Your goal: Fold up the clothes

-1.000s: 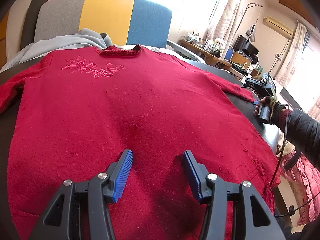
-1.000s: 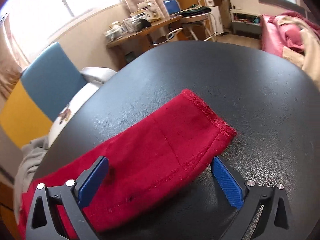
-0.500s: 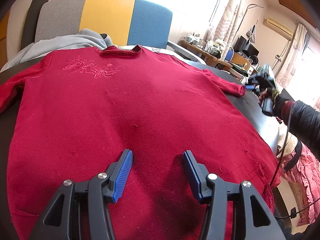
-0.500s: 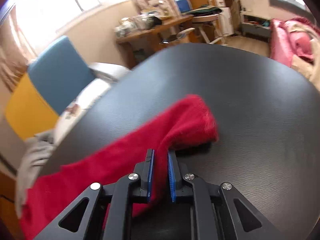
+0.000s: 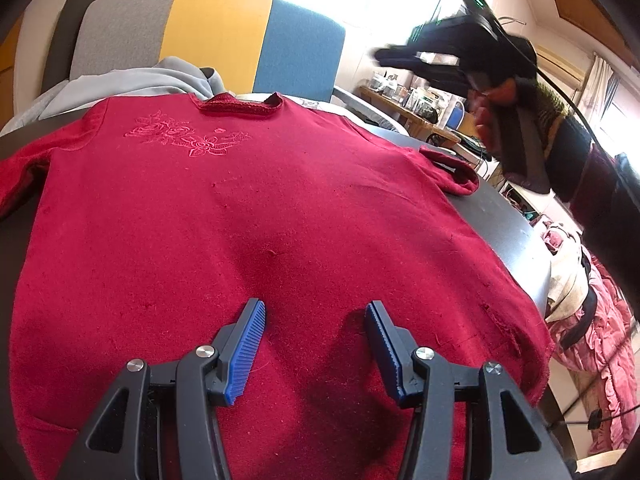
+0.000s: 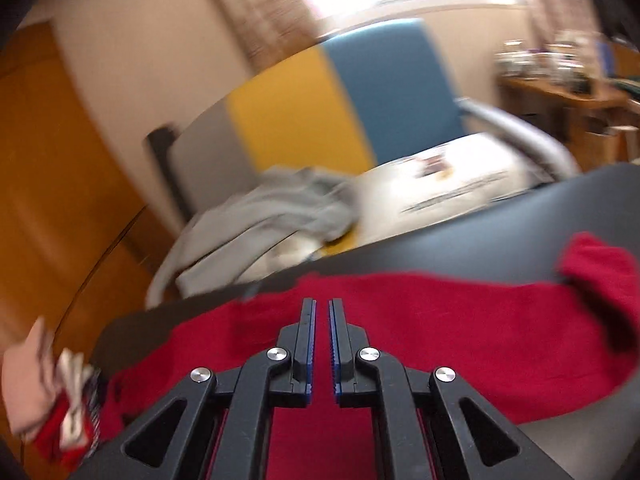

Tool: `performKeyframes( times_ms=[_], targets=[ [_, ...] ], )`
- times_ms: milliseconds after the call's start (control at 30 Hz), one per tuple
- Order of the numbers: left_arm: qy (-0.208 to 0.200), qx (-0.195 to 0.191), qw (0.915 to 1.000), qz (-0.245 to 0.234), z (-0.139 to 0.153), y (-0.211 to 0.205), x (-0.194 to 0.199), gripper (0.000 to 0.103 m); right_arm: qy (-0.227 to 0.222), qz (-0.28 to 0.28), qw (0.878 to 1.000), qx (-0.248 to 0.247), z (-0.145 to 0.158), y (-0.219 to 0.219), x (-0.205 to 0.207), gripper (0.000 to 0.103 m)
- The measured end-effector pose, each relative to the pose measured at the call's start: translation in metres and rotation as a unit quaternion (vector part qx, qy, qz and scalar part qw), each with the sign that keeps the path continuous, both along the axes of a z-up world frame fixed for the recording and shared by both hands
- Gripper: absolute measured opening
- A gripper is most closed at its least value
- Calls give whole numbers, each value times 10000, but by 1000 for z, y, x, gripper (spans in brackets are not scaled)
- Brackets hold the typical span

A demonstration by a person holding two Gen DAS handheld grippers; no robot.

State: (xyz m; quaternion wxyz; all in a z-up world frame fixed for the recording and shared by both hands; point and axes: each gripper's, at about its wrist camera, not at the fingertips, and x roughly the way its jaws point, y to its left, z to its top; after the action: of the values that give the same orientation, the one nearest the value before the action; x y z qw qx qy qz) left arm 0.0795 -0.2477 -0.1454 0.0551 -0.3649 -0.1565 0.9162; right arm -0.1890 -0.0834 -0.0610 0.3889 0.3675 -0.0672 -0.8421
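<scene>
Dark table (image 5: 508,224); red sweater (image 5: 248,232) spread flat.

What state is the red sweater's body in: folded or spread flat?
Spread flat. The red sweater lies face up on the dark table, collar and embroidery showing; only the right sleeve's cuff is flipped back.

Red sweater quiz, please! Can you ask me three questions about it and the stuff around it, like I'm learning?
1. True or false: the left gripper is open over the red sweater.
2. The sweater lies spread out on: A) the black table; B) the floor; C) a bed.
3. What colour is the garment lying on the chair behind the sweater?

Key: 1 true; 2 A; 3 grey.
</scene>
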Motion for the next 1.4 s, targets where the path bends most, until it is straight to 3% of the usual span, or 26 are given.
performKeyframes(
  times_ms=[100,167,233,433,533,600,667,733,800,967,1067,1133,1233,1400],
  targets=[
    [30,59,10000,-13,0,-1,2,53,-216,607,9979,-53,-17,-39,34,9],
    [54,129,9999,-26,0,-3,2,53,-489,898,9948,-12,-31,-48,53,24],
    [73,195,9998,-37,0,-4,3,53,-669,955,9931,-121,-44,-40,67,49],
    [51,256,9996,-54,0,-4,2,53,-1147,521,9920,51,-93,27,85,51],
    [-185,62,9998,-52,4,2,-3,53,-1346,-55,9909,6,-108,83,77,51],
    [-398,-194,9990,-47,8,9,-9,53,-889,-573,9937,382,-100,111,59,51],
    [-560,-163,9982,-132,15,13,-16,54,-381,-1099,9901,791,-90,139,42,53],
    [-615,66,9977,-262,23,14,-27,54,130,-1617,9795,1194,-81,167,24,69],
    [-638,251,9971,-316,32,13,-44,54,640,-2124,9621,1589,-71,195,6,69],
    [-678,101,9972,-300,42,16,-99,54,1410,-1910,9210,3088,-72,176,-69,68],
    [-726,102,9966,-370,42,23,-126,54,1002,-1760,9121,3563,-91,173,-110,61],
    [-773,130,9960,-424,39,26,-134,54,525,-1713,9244,3367,-99,182,-124,9],
    [-871,277,9950,-391,29,24,-140,54,177,-1800,9459,2694,-94,193,-131,10],
    [-853,818,9928,-203,24,7,-136,54,158,-1514,9714,1820,-69,179,-118,10]
  ],
)
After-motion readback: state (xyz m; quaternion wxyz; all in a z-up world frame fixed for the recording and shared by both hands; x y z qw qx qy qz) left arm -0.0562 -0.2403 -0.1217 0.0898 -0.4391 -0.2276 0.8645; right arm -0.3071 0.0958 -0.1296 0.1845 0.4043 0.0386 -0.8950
